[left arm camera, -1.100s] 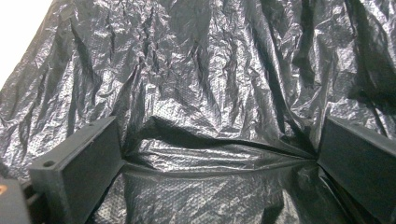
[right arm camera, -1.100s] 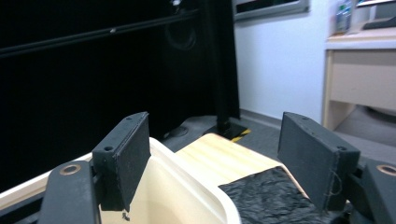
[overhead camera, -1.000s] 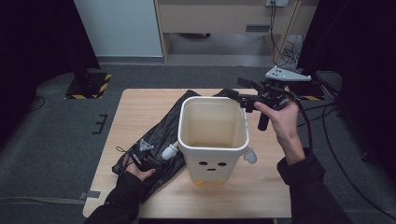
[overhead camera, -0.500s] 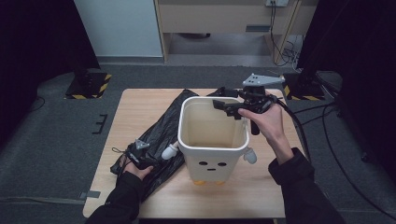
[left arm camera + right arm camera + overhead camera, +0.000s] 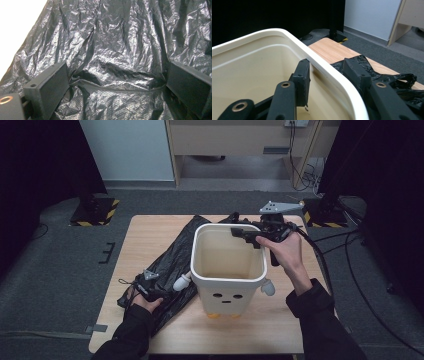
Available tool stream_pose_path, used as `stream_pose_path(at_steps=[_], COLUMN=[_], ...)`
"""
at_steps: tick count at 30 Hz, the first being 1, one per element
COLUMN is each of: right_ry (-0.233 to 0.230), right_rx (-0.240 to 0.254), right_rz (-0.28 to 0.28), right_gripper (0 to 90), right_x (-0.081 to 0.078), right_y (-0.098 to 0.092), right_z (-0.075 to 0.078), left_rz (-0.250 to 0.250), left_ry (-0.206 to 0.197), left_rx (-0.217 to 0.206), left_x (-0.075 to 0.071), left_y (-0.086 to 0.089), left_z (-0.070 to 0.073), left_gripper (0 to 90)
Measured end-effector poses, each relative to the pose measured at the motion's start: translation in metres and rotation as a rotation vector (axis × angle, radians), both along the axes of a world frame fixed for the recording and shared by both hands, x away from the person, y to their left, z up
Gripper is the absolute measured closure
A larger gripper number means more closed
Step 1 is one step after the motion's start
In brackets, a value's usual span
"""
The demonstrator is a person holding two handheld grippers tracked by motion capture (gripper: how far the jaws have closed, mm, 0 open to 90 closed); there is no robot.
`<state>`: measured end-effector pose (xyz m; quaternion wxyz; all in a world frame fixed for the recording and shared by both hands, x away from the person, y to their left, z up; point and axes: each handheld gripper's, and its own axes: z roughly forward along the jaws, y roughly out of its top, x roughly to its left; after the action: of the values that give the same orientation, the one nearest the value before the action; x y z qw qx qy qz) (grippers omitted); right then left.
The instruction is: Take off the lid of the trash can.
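Now right claw [image 5: 246,236] astride bin [image 5: 332,72] rim, closing—left claw [image 5: 115,82] released over black bag [image 5: 120,45].

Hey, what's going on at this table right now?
A person is working with a cream bin and a black plastic bag on the wooden table. The right tongs straddle the bin's far rim, one jaw inside and one outside, and have just been closing on it. The left tongs rest open on the crumpled bag beside the bin.
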<state>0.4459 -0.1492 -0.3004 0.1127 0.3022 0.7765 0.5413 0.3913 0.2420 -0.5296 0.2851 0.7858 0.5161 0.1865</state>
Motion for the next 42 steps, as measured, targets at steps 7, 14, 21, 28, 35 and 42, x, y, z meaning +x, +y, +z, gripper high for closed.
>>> stream_pose_path(at_steps=[7,14,21,28,35,42], right_ry=[0.032,0.036,-0.017,-0.131,-0.17,-0.138], right_rx=[0.095,0.136,0.24,0.299,0.328,0.335], right_rz=[0.014,0.034,0.022,-0.11,-0.287,-0.49], right_gripper=[58.5,59.3,62.3,61.6,61.2,61.2], right_x=[0.002,0.004,-0.002,-0.016,-0.024,-0.022], right_y=[-0.008,-0.009,-0.025,-0.067,-0.12,-0.17], right_z=[0.008,0.023,0.051,0.069,0.053,0.004], left_rz=[-0.004,-0.006,-0.011,-0.013,-0.014,-0.014], left_ry=[0.005,0.0,0.001,0.002,-0.001,-0.002], left_rx=[0.002,-0.004,0.001,0.001,-0.001,-0.002], left_x=[0.001,0.001,0.001,0.001,0.001,0.001], left_y=[0.0,0.0,0.0,0.0,0.0,0.0], left_z=[0.0,0.0,0.0,0.0,0.0,0.0], left_gripper=[3.3,3.3,3.2,3.2,3.2,3.2])
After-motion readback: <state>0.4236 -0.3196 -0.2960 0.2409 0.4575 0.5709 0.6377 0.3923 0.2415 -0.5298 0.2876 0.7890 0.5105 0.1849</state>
